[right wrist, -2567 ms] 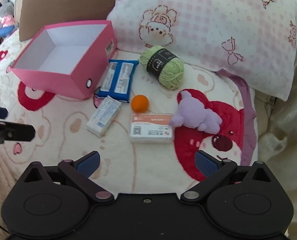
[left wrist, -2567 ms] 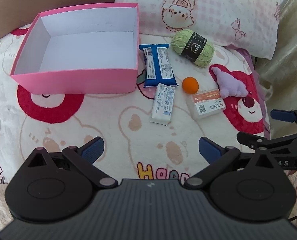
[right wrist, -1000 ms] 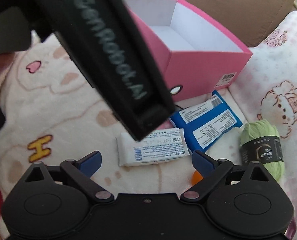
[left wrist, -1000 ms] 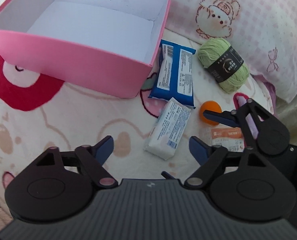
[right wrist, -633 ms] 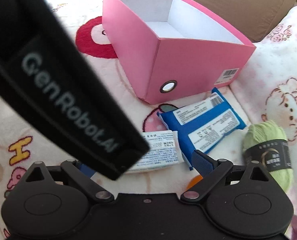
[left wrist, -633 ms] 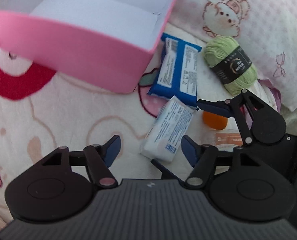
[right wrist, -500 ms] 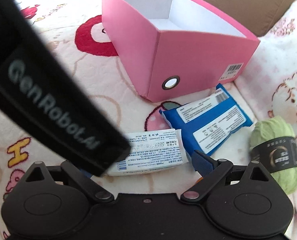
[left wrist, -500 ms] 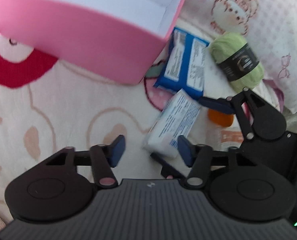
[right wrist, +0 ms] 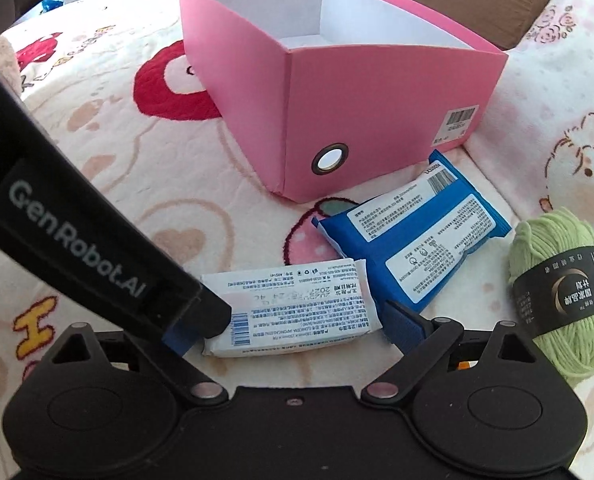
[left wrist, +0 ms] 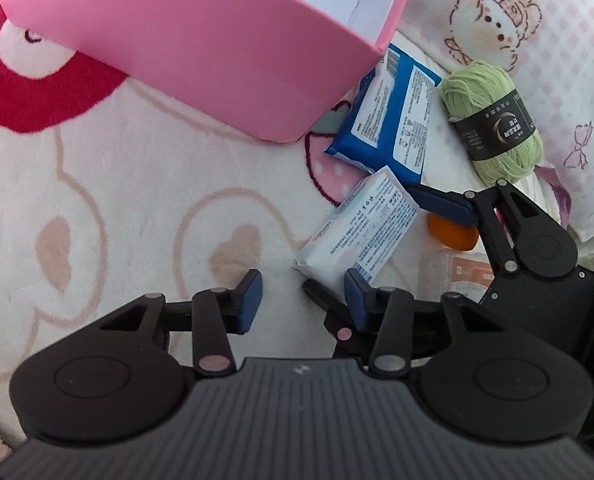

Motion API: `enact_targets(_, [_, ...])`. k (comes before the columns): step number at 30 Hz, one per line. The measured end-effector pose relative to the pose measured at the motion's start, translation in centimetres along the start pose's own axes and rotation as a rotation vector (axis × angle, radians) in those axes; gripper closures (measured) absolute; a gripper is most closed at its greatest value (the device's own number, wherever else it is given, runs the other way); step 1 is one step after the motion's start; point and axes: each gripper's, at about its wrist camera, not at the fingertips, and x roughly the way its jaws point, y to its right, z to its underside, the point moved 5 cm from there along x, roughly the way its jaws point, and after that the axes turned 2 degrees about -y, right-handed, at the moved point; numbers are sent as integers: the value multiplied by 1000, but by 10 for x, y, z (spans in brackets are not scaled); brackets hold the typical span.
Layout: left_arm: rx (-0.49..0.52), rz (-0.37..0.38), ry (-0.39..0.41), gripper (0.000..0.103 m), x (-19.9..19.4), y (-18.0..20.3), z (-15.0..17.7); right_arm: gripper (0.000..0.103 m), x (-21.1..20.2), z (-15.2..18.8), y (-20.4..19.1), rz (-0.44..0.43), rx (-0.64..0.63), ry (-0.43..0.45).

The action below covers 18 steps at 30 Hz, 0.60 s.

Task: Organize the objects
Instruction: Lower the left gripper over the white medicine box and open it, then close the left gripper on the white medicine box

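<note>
Both tongs down at the white tissue pack beside the pink box on the bed.

I read "GenRobot.AI" on the left tongs' body crossing my right view. The white tissue pack (right wrist: 293, 306) carries fine print and a barcode I cannot read; the blue wipes pack (right wrist: 413, 244) and the pink box (right wrist: 377, 112) show barcodes too, and the green yarn (right wrist: 557, 300) wears a black band. Since a second ago the left tongs (left wrist: 303, 298) have dropped closer and narrowed; they are closing, gap beside the pack's near corner, nothing gripped. The right tongs (right wrist: 297, 330) stand wide, straddling the pack, pads not pressing. An orange ball (left wrist: 453, 236) and an orange-labelled box (left wrist: 463, 276) lie partly hidden behind the right tongs. The pack sits near the box's corner, just beside the wipes.
</note>
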Motion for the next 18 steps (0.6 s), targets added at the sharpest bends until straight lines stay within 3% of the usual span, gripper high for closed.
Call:
enact_targets(6, [-44, 40, 5, 56, 8, -5, 4, 15, -4, 4, -6, 4, 13, -3])
enact_targets(15, [50, 61, 37, 58, 10, 5, 14, 17, -13, 11, -13, 32, 59, -12])
enact_targets(18, [60, 68, 45, 58, 9, 9, 17, 17, -16, 10, -17, -13, 106, -17])
